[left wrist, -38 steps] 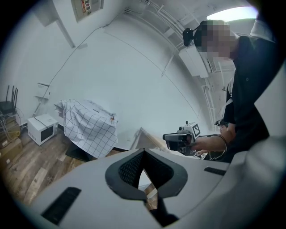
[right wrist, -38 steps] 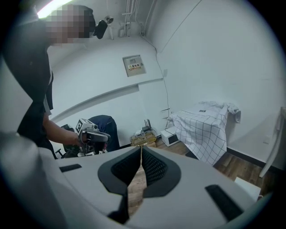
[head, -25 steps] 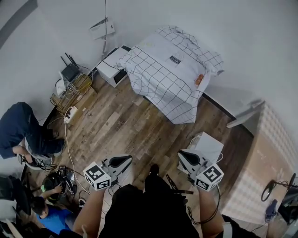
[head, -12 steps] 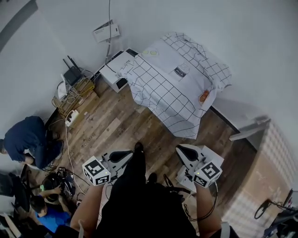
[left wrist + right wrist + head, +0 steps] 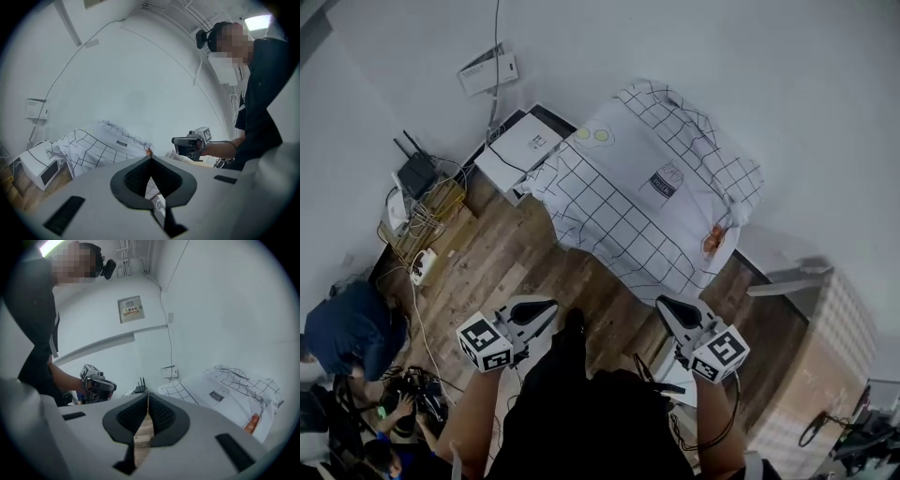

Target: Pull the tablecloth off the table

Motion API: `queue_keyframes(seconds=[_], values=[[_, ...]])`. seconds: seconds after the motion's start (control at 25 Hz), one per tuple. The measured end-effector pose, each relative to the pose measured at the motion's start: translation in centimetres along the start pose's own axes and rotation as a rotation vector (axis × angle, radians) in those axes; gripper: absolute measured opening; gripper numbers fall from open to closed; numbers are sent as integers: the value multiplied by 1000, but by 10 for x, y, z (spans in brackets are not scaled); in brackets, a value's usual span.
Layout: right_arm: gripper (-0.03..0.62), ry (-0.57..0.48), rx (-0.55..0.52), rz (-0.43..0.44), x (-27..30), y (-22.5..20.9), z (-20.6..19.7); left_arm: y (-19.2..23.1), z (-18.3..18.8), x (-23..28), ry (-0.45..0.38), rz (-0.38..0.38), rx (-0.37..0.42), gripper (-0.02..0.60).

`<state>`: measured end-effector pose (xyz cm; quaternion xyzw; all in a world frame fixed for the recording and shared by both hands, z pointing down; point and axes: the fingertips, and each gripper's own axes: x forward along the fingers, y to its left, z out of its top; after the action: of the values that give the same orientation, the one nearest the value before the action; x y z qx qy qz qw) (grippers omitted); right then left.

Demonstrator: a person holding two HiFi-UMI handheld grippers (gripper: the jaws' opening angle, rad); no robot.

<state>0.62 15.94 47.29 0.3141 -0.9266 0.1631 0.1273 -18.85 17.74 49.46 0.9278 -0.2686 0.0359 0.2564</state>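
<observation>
The tablecloth (image 5: 602,208) is white with a thin black grid, and the floor (image 5: 511,262) is brown wood planks.

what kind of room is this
Likely a bare lab or recording room: plain white walls, a black antennaed router amid loose cables on the wood-plank floor, and one table under a white black-gridded tablecloth.

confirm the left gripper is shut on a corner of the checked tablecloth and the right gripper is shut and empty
No. The left gripper is shut but on nothing: the left gripper view shows its jaws together with no cloth between them, and the tablecloth lies apart from it. The right gripper is shut and empty.
</observation>
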Motion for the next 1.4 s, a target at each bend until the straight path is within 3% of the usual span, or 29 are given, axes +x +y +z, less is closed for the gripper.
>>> queue_keyframes(seconds=[0.36, 0.64, 0.88, 1.0, 1.24, 1.32, 1.4], values=[[21, 11, -17, -42, 55, -43, 43, 73, 54, 42, 20, -85, 15, 11], [21, 5, -9, -46, 82, -102, 53, 95, 105, 103, 92, -150, 160, 9], [21, -42, -70, -89, 92, -165, 82, 127, 136, 165, 133, -168, 132, 9], [23, -18, -81, -93, 94, -196, 82, 141, 148, 197, 193, -189, 186, 9], [25, -36, 4, -120, 94, -251, 75, 159, 169, 258, 305, -249, 308, 11], [58, -38, 26, -142, 97, -266, 73, 167, 169, 274, 351, -272, 368, 12], [149, -32, 41, -159, 102, -279, 69, 177, 166, 289, 395, -285, 411, 33]])
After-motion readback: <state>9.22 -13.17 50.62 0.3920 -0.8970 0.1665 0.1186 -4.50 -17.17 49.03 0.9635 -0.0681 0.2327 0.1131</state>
